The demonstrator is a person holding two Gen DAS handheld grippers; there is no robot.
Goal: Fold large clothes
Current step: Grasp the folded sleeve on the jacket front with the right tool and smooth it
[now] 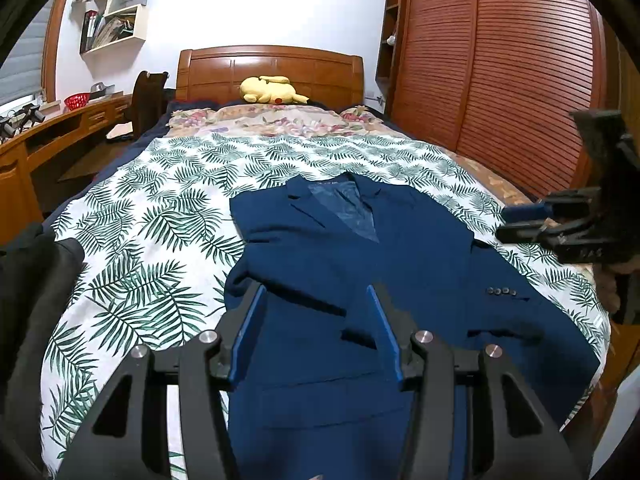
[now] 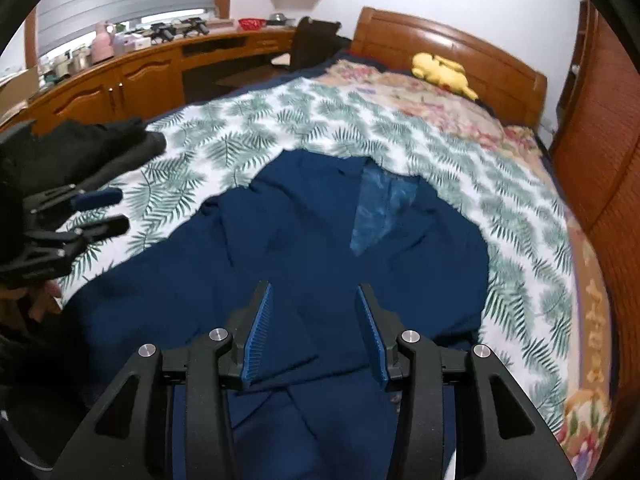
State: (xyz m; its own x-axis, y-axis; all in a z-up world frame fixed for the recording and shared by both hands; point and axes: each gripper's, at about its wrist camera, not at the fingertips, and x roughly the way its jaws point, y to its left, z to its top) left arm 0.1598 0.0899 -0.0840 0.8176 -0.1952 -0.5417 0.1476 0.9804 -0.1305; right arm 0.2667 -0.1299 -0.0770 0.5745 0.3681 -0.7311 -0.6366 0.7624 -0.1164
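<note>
A navy suit jacket (image 1: 340, 264) lies flat on the leaf-print bed cover (image 1: 152, 216). Left tongs (image 1: 316, 292) and right tongs (image 2: 316, 290) hover above it, apparently released, gripping nothing.

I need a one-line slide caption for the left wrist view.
Open left gripper above a blue jacket spread on the bed.
</note>
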